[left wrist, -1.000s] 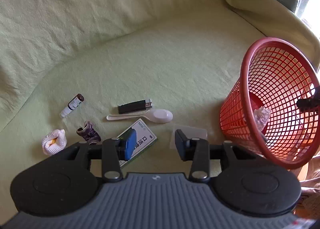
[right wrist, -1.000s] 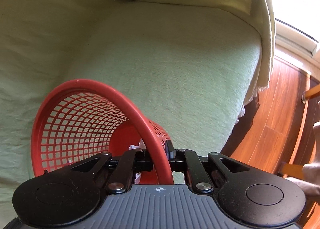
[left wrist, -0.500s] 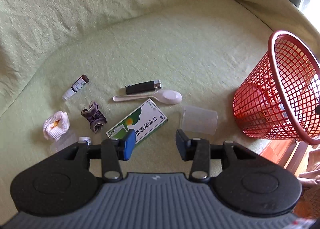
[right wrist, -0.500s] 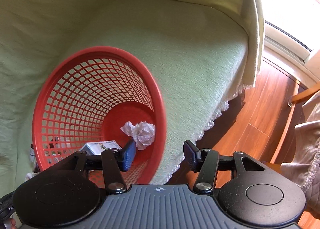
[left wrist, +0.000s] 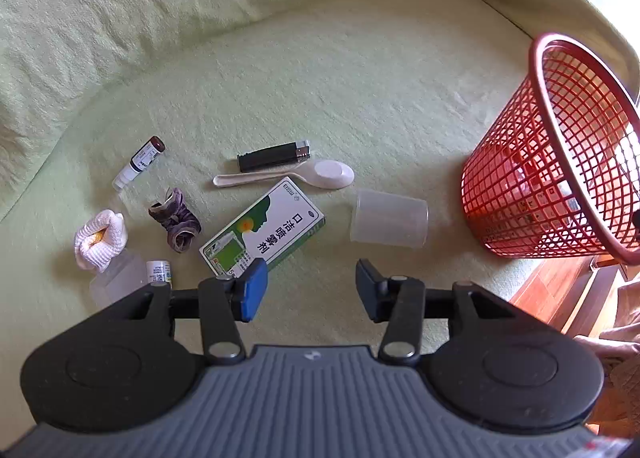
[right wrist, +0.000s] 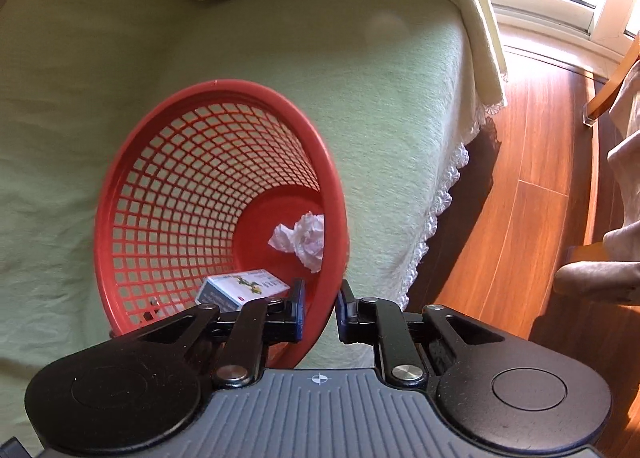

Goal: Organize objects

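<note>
Sorting step, mid-way by my read: loose items wait on the bed, basket near its right edge. Left tongs apart and empty, hovering just short of the green box; cup on its side between box and basket. Right tongs clamped on the basket rim. Next move likely needs the left lowered to straddle box or cup. Only the right view shows a small box and paper wad inside; only the left shows the spoon and lighter.

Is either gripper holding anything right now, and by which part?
The right gripper grips the red basket by its rim, one finger inside, one outside. The left gripper is open, holding nothing.
</note>
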Demonstrator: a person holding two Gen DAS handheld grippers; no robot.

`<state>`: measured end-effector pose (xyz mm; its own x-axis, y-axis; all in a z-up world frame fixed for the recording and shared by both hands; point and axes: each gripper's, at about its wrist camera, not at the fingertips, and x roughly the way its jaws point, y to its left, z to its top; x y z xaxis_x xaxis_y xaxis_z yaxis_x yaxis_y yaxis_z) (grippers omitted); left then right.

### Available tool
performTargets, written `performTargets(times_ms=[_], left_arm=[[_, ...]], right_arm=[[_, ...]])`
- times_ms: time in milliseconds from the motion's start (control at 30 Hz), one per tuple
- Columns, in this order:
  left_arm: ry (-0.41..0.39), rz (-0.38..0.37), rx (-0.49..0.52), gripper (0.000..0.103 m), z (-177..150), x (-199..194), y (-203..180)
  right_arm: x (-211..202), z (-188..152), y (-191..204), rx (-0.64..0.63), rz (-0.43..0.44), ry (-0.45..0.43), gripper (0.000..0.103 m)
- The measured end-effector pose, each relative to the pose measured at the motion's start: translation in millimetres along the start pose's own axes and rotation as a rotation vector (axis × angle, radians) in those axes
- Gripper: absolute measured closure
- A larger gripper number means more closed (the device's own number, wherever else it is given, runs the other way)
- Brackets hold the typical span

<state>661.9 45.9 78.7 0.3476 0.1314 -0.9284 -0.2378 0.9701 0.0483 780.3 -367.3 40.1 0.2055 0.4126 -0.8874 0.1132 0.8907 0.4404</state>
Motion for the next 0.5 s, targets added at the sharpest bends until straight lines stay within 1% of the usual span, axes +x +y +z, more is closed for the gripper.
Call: performTargets(times_ms=[67,200,267,333,500], left_arm=[[-0.004,-0.003,0.006,0.059,1.2,2.1,-1.7],[-0.012,-0.011,0.003,0.059,4.3,7.8,-5.0],[-0.02,-0.016,0.005,0.059,5.8,10.7,-6.4],[-0.026,-0.023,0.013,0.059,7.8,14.6,-8.3],[-0.046,-0.047,0.059,0.059,15.3,29.5,-15.8]], right_arm=[[-2.7,12.1,2.1,0.032,0.025,-0.032,0.096],[-4.1,40.2,12.6,-0.009,0.04,-0.097,0.097],[-6.6,56.6,18.3,-0.059,0.046,-0.143,0.097],[-8.9,72.6,21.8,-0.097,0.064,-0.166,0.097],[-13.9,105.6,20.3,-0.201,0.088,-0.27,0.097]])
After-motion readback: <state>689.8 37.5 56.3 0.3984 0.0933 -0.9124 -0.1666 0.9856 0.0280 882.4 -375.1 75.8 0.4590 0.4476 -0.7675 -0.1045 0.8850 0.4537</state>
